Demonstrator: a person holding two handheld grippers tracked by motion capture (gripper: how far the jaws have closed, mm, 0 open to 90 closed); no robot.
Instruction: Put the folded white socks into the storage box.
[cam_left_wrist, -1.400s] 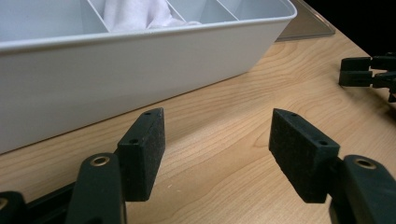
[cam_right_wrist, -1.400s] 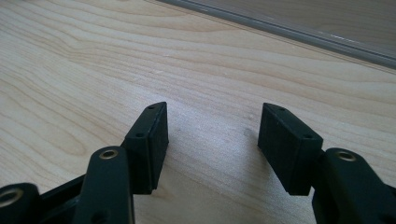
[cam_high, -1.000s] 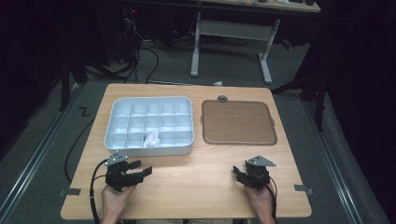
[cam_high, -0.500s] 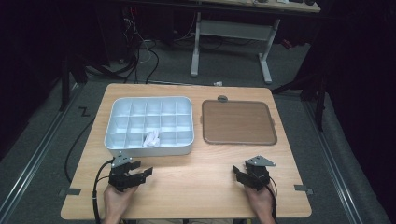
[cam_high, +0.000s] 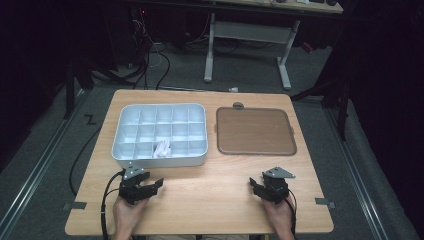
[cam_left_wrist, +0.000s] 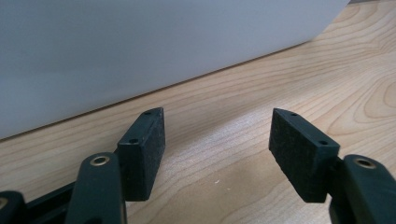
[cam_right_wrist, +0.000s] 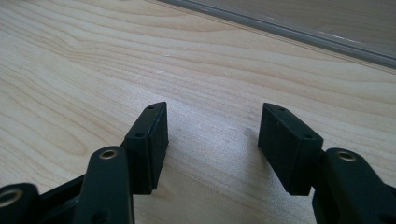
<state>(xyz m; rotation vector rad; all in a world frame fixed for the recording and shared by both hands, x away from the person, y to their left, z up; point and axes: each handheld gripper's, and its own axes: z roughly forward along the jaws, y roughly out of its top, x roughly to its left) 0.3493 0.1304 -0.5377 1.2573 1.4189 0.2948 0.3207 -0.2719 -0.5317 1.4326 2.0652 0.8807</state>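
A white tray (cam_high: 131, 150) with several compartments stands on the left half of the wooden table (cam_high: 210, 190). One front compartment holds a small crumpled white thing (cam_high: 162, 148). My left gripper (cam_high: 150, 181) rests on the table just in front of the tray, open. In the left gripper view the left gripper (cam_left_wrist: 217, 126) holds nothing, and the tray's white wall (cam_left_wrist: 140, 46) rises close ahead. My right gripper (cam_high: 261, 182) rests near the front right, open. Bare wood lies between the jaws of the right gripper (cam_right_wrist: 212, 121).
A flat brown tray (cam_high: 255, 131) with a grey rim lies on the right half of the table; its edge (cam_right_wrist: 303, 35) shows ahead of the right gripper. A small grey round piece (cam_high: 238, 105) sits behind it. A metal desk frame (cam_high: 250, 35) stands beyond the table.
My left gripper has shifted slightly to the right along the tray's front. The right gripper has not moved, and both pairs of jaws stand as before.
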